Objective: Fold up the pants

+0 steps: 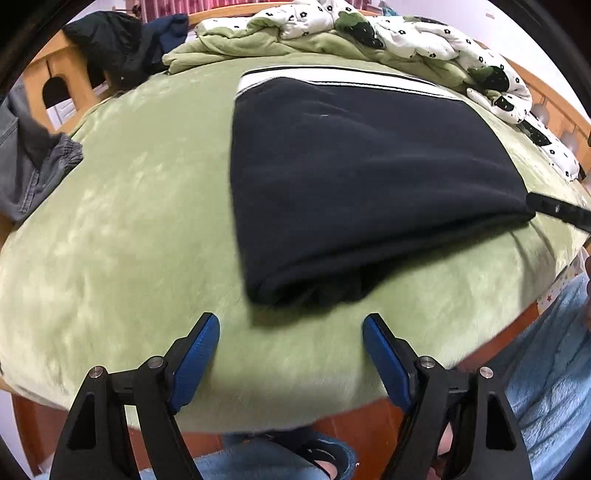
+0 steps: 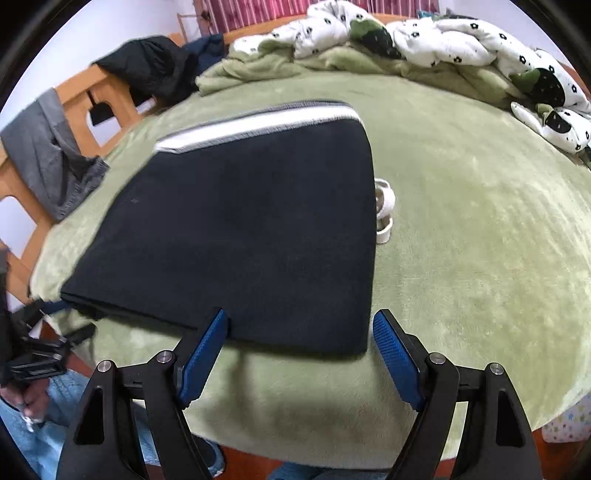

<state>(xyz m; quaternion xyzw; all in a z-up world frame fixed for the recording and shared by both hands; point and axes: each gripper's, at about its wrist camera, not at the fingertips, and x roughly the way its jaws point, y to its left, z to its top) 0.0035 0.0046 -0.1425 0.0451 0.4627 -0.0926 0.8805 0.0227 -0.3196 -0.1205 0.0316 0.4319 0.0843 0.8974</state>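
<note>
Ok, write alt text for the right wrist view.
Dark pants, folded into a flat rectangle with a white stripe along the far edge, lie on a green blanket. The open right gripper hovers at their near edge, empty.

A bedroom in a home.
A wide bed under a plush pale-green fleece blanket (image 2: 480, 240) fills the view; at 12 o'clock lies a rumpled white quilt with black flower print (image 2: 461, 40), at 10 o'clock an orange wooden bed rail (image 2: 79, 98) draped with dark clothing, pink striped curtains (image 2: 255, 11) behind.
</note>
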